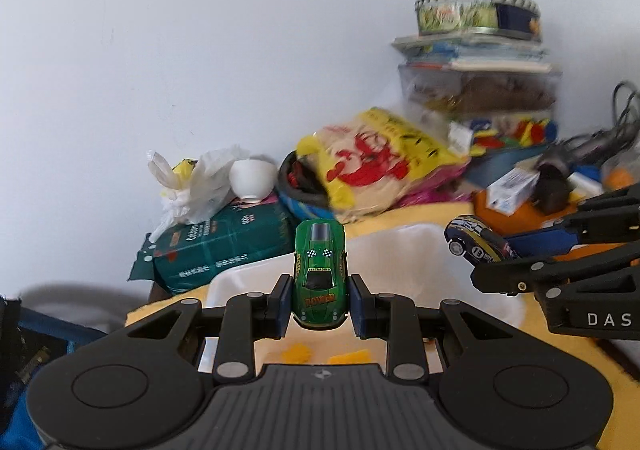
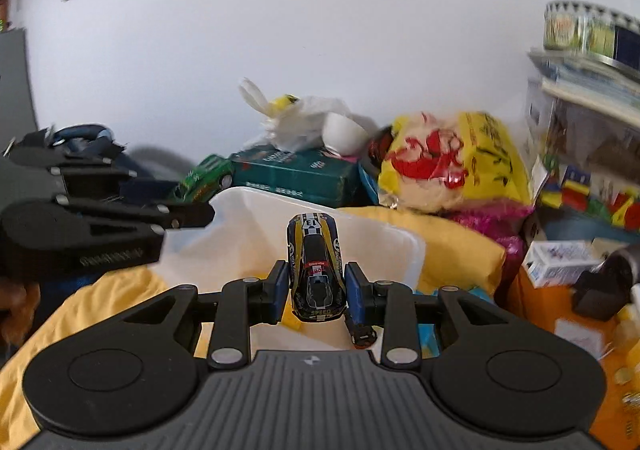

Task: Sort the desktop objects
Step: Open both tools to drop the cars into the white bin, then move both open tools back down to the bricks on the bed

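While both hover over white bin (image 1: 404, 250): left gripper (image 1: 319, 300) clamped on green toy car (image 1: 319, 282), nose at 12 o'clock | right gripper (image 2: 317, 288) clamped on blue-yellow toy car (image 2: 316, 270) numbered 13 | green book (image 1: 224, 250) at 10 o'clock behind bin | yellow cloth (image 2: 452, 246) underneath

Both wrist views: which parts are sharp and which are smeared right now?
Left wrist view: the green car in the left tongs is crisp, while the yellow bag and the stacked boxes behind are streaked by motion blur. Right wrist view: the blue car in the right tongs is sharp; the background at the right edge is smeared, and fisheye bending curves the edges.
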